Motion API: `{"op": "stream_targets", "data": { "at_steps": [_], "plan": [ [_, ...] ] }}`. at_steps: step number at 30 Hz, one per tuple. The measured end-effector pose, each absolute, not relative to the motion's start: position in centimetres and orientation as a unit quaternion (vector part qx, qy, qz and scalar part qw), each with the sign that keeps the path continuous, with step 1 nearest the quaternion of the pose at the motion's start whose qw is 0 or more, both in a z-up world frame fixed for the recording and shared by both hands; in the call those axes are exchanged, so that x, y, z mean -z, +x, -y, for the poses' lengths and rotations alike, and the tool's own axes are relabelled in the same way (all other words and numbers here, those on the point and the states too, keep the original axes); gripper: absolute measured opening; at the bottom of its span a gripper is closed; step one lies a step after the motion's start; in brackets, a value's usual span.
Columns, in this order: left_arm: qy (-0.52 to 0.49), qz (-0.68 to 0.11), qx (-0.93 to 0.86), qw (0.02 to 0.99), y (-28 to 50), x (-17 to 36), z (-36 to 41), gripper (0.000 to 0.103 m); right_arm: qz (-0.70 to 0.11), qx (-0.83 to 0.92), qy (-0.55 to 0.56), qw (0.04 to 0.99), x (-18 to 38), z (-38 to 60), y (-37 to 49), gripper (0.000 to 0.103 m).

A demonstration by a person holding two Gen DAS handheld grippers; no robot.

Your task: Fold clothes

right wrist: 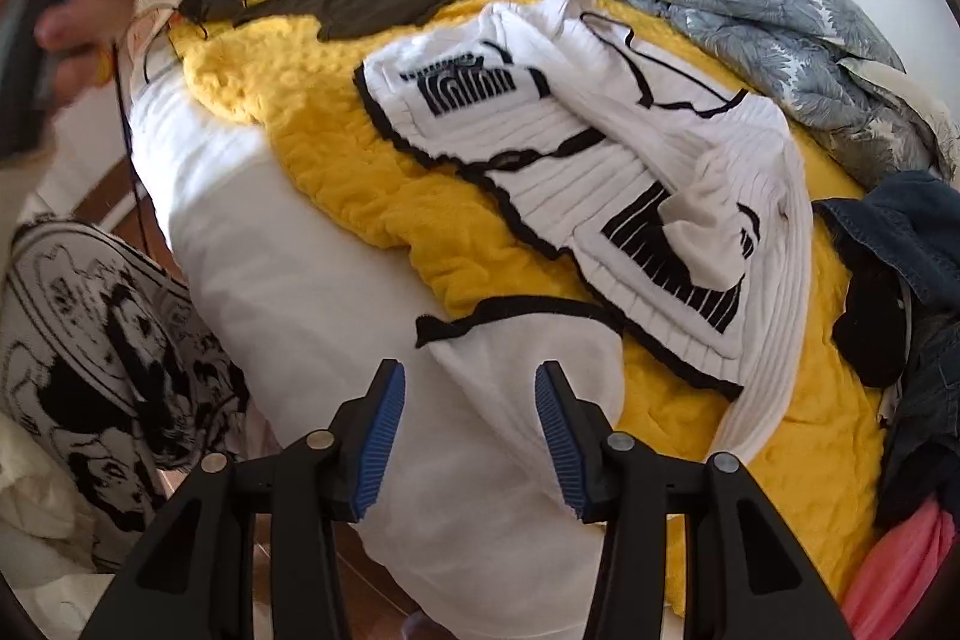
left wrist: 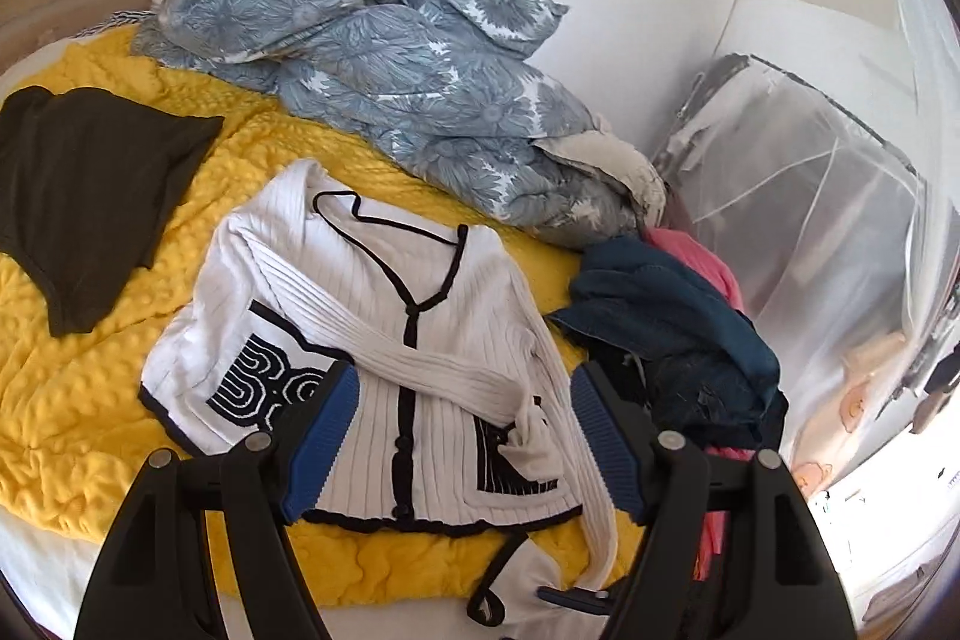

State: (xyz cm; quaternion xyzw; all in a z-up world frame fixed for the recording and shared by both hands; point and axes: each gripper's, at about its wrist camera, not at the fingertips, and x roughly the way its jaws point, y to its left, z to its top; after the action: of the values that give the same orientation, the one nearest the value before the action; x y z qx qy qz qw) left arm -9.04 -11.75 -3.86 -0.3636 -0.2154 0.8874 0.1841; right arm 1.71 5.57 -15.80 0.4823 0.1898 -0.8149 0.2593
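White ribbed cardigan (left wrist: pixel 384 340), black-trimmed, one sleeve folded across, lies on yellow blanket (left wrist: pixel 90 400) ahead of left gripper (left wrist: pixel 459 436), fingers wide, empty; right gripper (right wrist: pixel 470 436) half-open, empty.

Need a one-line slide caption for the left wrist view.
Open left gripper above white ribbed cardigan with black trim, one sleeve folded across, on yellow textured blanket.
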Motion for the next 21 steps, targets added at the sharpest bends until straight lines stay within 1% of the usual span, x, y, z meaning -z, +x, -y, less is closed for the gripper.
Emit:
{"op": "stream_targets", "data": {
  "at_steps": [1, 3, 4, 5, 6, 8, 12, 14, 21],
  "plan": [
    [-0.363, 0.215, -0.888, 0.184, -9.0, 3.8, 11.8, 0.076, -0.196, 0.812, 0.486, 0.256, 16.2, -5.4, 1.6, 0.041],
    [-0.361, 0.216, -0.889, 0.182, -8.9, 3.7, 12.0, 0.076, -0.204, 0.808, 0.493, 0.250, 16.8, -5.2, 1.4, 0.028],
    [-0.360, 0.216, -0.889, 0.181, -8.9, 3.6, 12.0, 0.076, -0.207, 0.806, 0.497, 0.246, 17.1, -5.2, 1.2, 0.024],
    [-0.360, 0.214, -0.890, 0.180, -8.9, 3.5, 12.1, 0.076, -0.209, 0.805, 0.500, 0.242, 17.3, -5.2, 1.0, 0.016],
    [-0.360, 0.210, -0.891, 0.178, -8.8, 3.5, 12.1, 0.076, -0.210, 0.803, 0.504, 0.238, 17.5, -5.2, 0.8, 0.010],
    [-0.361, 0.202, -0.894, 0.174, -8.8, 3.5, 11.9, 0.076, -0.205, 0.803, 0.509, 0.231, 17.8, -5.6, 0.6, 0.005],
    [-0.365, 0.192, -0.894, 0.174, -8.8, 3.6, 11.7, 0.076, -0.183, 0.817, 0.497, 0.227, 17.0, -6.3, 0.4, 0.003],
    [-0.365, 0.190, -0.895, 0.173, -8.8, 3.7, 11.6, 0.076, -0.160, 0.825, 0.489, 0.234, 15.9, -6.9, 0.3, 0.003],
    [-0.366, 0.198, -0.893, 0.171, -9.1, 3.9, 12.0, 0.076, -0.040, 0.873, 0.423, 0.239, 8.2, -12.4, -1.9, 0.003]
  ]
}}
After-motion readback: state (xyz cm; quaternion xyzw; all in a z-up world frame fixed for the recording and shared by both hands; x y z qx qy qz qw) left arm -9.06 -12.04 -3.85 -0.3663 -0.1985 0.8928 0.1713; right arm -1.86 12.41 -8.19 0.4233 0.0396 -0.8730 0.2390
